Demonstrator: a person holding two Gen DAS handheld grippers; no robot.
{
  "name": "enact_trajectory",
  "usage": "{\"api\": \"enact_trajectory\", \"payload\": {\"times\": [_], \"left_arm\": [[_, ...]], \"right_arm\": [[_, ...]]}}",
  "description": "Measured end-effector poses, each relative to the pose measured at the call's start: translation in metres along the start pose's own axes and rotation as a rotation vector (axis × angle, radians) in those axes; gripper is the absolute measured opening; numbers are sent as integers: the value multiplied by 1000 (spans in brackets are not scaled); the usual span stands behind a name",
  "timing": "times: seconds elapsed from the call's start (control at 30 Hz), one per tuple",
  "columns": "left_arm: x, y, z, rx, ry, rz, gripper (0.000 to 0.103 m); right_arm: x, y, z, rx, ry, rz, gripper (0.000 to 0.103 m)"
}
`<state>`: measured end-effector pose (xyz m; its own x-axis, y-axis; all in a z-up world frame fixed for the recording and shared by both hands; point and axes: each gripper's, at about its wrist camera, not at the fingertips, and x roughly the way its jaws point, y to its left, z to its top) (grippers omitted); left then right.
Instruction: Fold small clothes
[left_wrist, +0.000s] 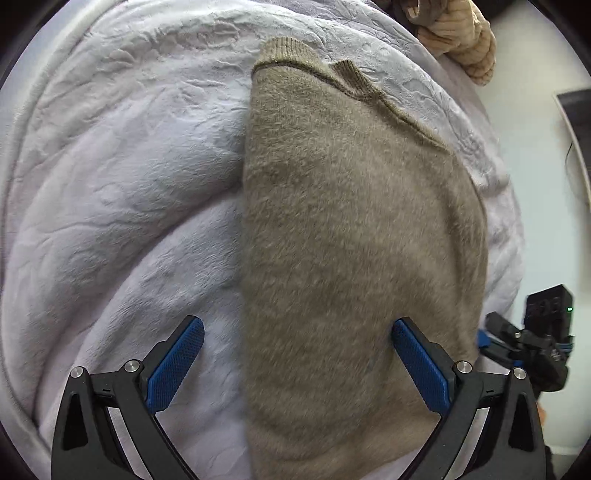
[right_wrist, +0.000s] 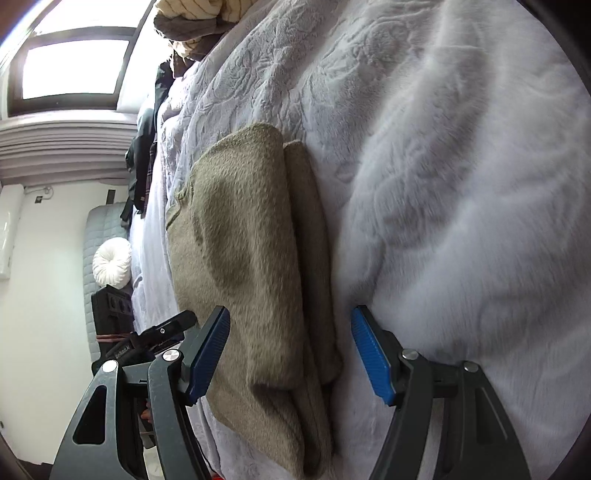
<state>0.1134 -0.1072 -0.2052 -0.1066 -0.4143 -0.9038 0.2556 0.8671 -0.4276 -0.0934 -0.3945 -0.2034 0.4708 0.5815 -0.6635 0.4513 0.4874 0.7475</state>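
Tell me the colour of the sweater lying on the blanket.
Plain tan-brown sweater, no pattern; clearest in the left wrist view.

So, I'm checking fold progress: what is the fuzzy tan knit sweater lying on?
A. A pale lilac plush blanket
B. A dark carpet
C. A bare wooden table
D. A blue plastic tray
A: the fuzzy tan knit sweater, already folded lengthwise with layers showing in the right wrist view, lies directly on the pale lilac plush blanket, which surrounds it on both sides.
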Motion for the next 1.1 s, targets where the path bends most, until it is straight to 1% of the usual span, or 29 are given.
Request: {"api": "enact_trajectory", "payload": {"times": [0.1, 0.23, 0.33, 0.4, 0.5, 0.53, 0.57, 0.6, 0.63, 0.67, 0.7, 0.73, 0.77, 0.83, 0.93, 1.03, 1.1], "left_arm": [[8, -2, 9, 15, 15, -31, 103], [22, -17, 17, 71, 37, -65, 103], [30, -32, 17, 101, 44, -54, 103], [32, -33, 18, 106, 45, -58, 103], [29, -34, 18, 109, 34, -66, 102], [23, -29, 14, 110, 20, -64, 98], [19, -31, 12, 117, -4, -57, 91], [12, -25, 8, 123, -16, -55, 87], [8, -25, 6, 129, -32, -53, 78], [3, -25, 4, 133, -43, -58, 69], [0, -25, 3, 134, -49, -62, 65], [-5, -24, 2, 137, -56, -70, 57], [-11, -24, 0, 144, -62, -81, 52], [-19, -23, -2, 157, -66, -96, 49], [-36, -22, -7, 170, -73, -123, 49], [-57, -23, -17, 194, -83, -131, 49], [-74, -13, -27, 209, -87, -133, 49]], "right_arm": [[9, -1, 8, -11, 35, 29, 72], [24, 7, 16, -73, 83, 70, 72], [39, 12, 19, -107, 111, 77, 72], [48, 14, 21, -110, 113, 83, 72], [52, 14, 19, -79, 98, 107, 73], [53, 15, 19, -70, 95, 116, 70], [54, 16, 18, -61, 96, 124, 58], [55, 17, 16, -55, 98, 132, 50], [55, 17, 15, -50, 98, 135, 41], [54, 18, 13, -45, 94, 149, 35], [52, 18, 11, -38, 90, 177, 33], [50, 20, 8, -28, 85, 224, 32], [48, 23, 6, -27, 80, 240, 32], [47, 31, 1, -28, 71, 259, 32], [43, 44, -8, 0, 57, 318, 32], [41, 57, -18, 5, 53, 330, 32], [39, 68, -29, 2, 59, 337, 32]]}}
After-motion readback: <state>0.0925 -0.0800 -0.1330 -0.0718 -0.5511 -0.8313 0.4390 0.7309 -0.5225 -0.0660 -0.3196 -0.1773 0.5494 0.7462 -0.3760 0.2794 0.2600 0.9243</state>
